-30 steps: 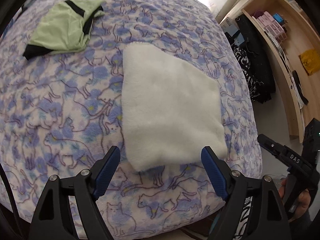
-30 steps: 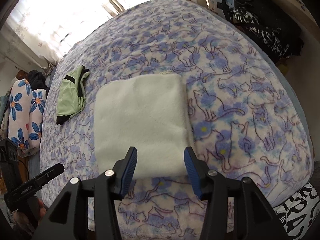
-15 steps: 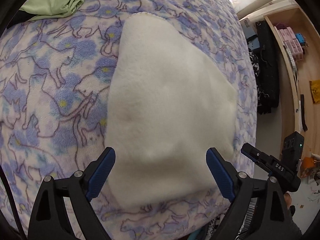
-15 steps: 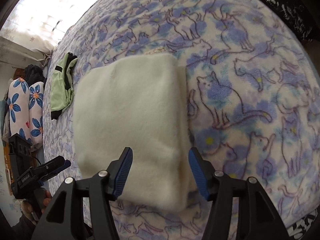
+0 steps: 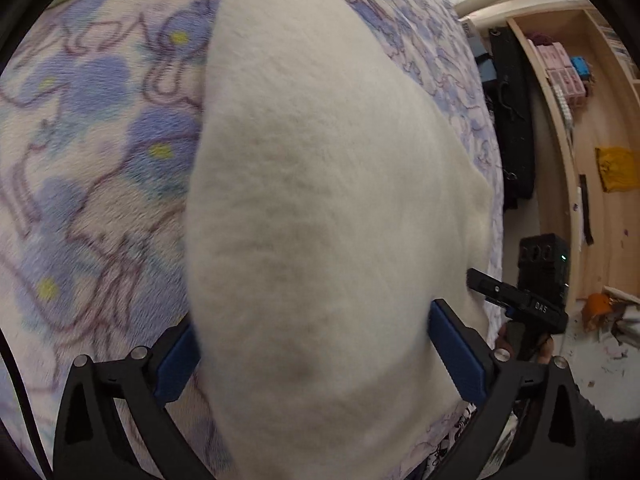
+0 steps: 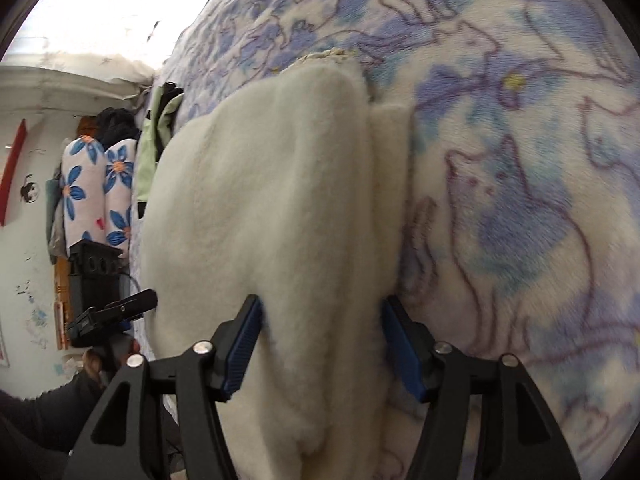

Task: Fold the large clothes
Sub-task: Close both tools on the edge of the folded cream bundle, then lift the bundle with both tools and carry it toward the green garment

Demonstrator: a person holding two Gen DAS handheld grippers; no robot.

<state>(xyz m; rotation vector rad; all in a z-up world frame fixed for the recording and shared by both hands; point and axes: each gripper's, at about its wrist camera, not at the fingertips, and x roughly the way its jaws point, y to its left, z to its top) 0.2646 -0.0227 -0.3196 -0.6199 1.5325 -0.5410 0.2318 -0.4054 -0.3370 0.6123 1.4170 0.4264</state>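
Observation:
A folded cream fleece garment (image 5: 320,200) lies on the cat-print bed cover (image 5: 92,184); it also shows in the right wrist view (image 6: 272,208). My left gripper (image 5: 316,356) is open, its blue pads either side of the garment's near edge. My right gripper (image 6: 322,354) is open too, its pads straddling the garment's near right part, where the folded layers (image 6: 388,168) show at the edge. Each gripper appears in the other's view: the right one (image 5: 532,304) and the left one (image 6: 108,312).
A folded green garment (image 6: 160,128) lies further back on the bed. Floral pillows (image 6: 100,192) stand beyond the left side of the bed. A wooden shelf unit (image 5: 580,120) and dark hanging clothes (image 5: 512,112) stand right of the bed.
Both grippers have moved forward and down onto the cream garment's near edge, so its cloth now sits between the open pads. The garment fills both views.

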